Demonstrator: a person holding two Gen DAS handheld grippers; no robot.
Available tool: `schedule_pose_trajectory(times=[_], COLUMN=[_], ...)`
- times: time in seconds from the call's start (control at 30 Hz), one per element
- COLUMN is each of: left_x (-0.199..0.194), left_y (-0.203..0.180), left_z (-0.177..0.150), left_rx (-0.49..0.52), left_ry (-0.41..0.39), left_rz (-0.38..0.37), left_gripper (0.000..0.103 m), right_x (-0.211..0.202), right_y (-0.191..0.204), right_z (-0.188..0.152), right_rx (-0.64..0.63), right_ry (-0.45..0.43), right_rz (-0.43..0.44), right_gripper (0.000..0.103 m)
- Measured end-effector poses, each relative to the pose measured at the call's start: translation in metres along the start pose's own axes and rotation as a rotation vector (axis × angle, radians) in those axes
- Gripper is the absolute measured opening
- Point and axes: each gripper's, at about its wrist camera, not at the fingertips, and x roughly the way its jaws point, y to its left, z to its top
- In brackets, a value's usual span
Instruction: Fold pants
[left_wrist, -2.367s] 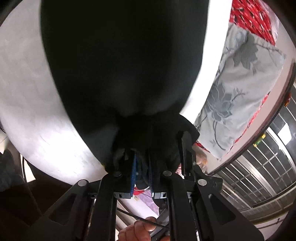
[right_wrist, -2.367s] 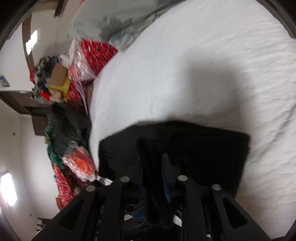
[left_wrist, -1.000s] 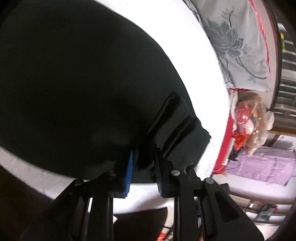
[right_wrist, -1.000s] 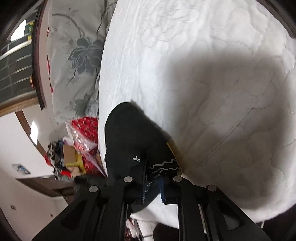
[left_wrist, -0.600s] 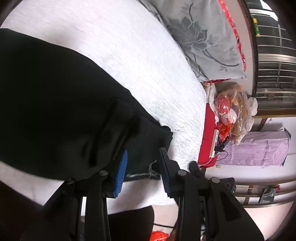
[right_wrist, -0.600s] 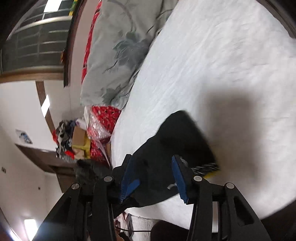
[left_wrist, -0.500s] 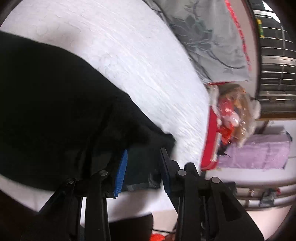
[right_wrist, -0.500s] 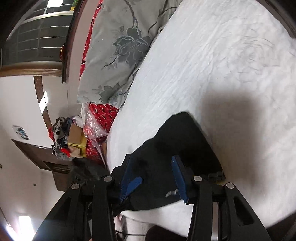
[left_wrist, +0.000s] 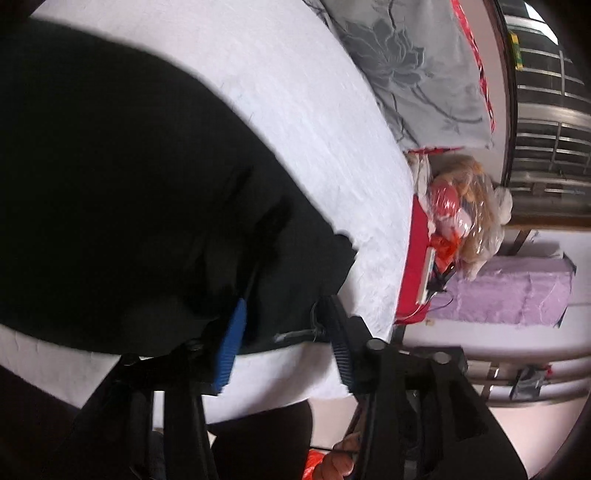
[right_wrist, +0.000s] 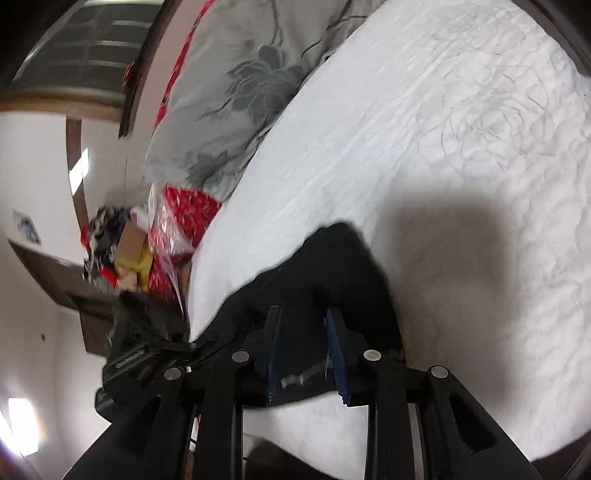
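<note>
Pants, black soft-knit cloth (left_wrist: 122, 192), lay folded near the front edge of the white quilted bedspread (left_wrist: 295, 122), with a grey floral pillow (left_wrist: 413, 74) beyond. I judged the fold laid and the release step in hand. My left gripper (left_wrist: 284, 332) was opening, blue pads astride the hem corner but off the cloth. My right gripper (right_wrist: 303, 347) was closing, cloth lying between its jaws, no pinch visible. Both pointed down at a slant over the bed edge. Next move, I reckoned: pick fresh grip points and check the edges for the following fold.
</note>
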Motion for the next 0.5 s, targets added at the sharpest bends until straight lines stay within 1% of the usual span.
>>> schedule_pose_trajectory(times=[0.07,0.1,0.2,0.23,0.27,0.33,0.43,0.5], left_x=[0.013,0.021,0.014,0.006,0.000,-0.026,-0.068,-0.097], left_y=[0.003,0.007,0.004,0.002,0.001,0.004,0.024,0.044], left_z=[-0.001,-0.001,-0.001,-0.001,0.000,0.001,0.011,0.022], left_rx=[0.019,0.014,0.000,0.003,0.010,0.032,0.025,0.009], left_ry=[0.007,0.011,0.006,0.003,-0.006,-0.048,-0.083,-0.095], left_rz=[0.057,0.060,0.044,0.028,0.025,0.037,0.045,0.046], left_gripper=[0.044,0.044,0.044,0.044,0.044,0.044,0.044,0.044], right_x=[0.005,0.008,0.007,0.005,0.001,-0.004,0.001,0.012], right_y=[-0.010,-0.015,-0.008,-0.002,0.007,0.027,0.059,0.081], right_z=[-0.006,-0.007,-0.007,-0.007,-0.007,-0.009,-0.020,-0.034], right_rx=[0.000,0.005,0.002,-0.010,-0.030,-0.087,-0.208,-0.295], right_ry=[0.010,0.007,-0.004,-0.004,-0.007,-0.018,-0.021,-0.007], right_rz=[-0.047,-0.063,-0.084,-0.089,-0.092,-0.116,-0.161,-0.194], right_gripper=[0.024,0.023,0.023,0.029,0.031,0.045,0.055,0.059])
